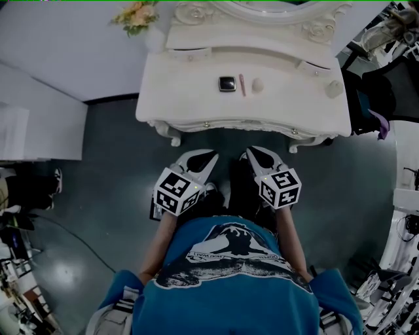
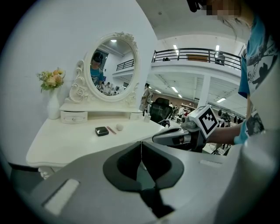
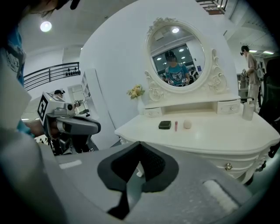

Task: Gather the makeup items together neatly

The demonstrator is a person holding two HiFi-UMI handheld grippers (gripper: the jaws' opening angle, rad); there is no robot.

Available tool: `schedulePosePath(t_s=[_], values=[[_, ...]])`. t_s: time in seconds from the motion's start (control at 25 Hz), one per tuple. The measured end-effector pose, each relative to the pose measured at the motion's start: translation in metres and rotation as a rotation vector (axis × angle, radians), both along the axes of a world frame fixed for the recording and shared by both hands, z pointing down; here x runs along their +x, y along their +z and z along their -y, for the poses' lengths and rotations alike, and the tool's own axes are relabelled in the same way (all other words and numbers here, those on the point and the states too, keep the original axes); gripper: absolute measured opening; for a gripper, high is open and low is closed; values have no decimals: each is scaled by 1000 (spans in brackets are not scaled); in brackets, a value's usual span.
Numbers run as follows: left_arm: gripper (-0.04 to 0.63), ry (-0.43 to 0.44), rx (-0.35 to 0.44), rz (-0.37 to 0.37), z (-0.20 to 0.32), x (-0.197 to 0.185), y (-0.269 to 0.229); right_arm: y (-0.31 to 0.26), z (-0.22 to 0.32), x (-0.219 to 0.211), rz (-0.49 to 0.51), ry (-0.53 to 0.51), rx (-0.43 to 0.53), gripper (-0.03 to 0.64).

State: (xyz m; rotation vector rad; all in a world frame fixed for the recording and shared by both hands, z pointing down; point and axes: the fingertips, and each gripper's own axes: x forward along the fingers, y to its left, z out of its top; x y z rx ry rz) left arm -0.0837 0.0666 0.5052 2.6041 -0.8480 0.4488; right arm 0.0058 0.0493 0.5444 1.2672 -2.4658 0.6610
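Observation:
Three makeup items lie in a row at the back middle of the white vanity table [image 1: 183, 98]: a black compact [image 1: 227, 83], a pink lipstick [image 1: 242, 84] and a pale round puff [image 1: 257, 84]. Both grippers hang over the dark floor, short of the table's front edge. My left gripper [image 1: 211, 156] and right gripper [image 1: 249, 152] are side by side, both shut and empty. In the left gripper view the jaws [image 2: 141, 144] meet in a thin line, with the compact [image 2: 102, 131] far ahead. The right gripper view shows shut jaws [image 3: 140, 146] and the compact [image 3: 165, 124], lipstick [image 3: 176, 126] and puff [image 3: 187, 124] beyond.
An oval mirror [image 2: 111, 65] stands at the table's back, above small drawers [image 2: 73, 117]. A vase of flowers [image 1: 136, 16] sits at the back left corner. A small bottle [image 3: 248, 109] stands at the table's right end. Chairs and gear crowd the right side [image 1: 376, 98].

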Motion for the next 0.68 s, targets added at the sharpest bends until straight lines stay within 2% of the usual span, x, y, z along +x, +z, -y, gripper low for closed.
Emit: schedulePosePath(t_s=[0.24, 0.68], values=[[14, 6, 0, -3, 22, 13, -3, -7, 25, 9, -24, -6, 24, 0], [15, 27, -5, 6, 27, 19, 0, 0, 25, 14, -51, 5, 2, 0]])
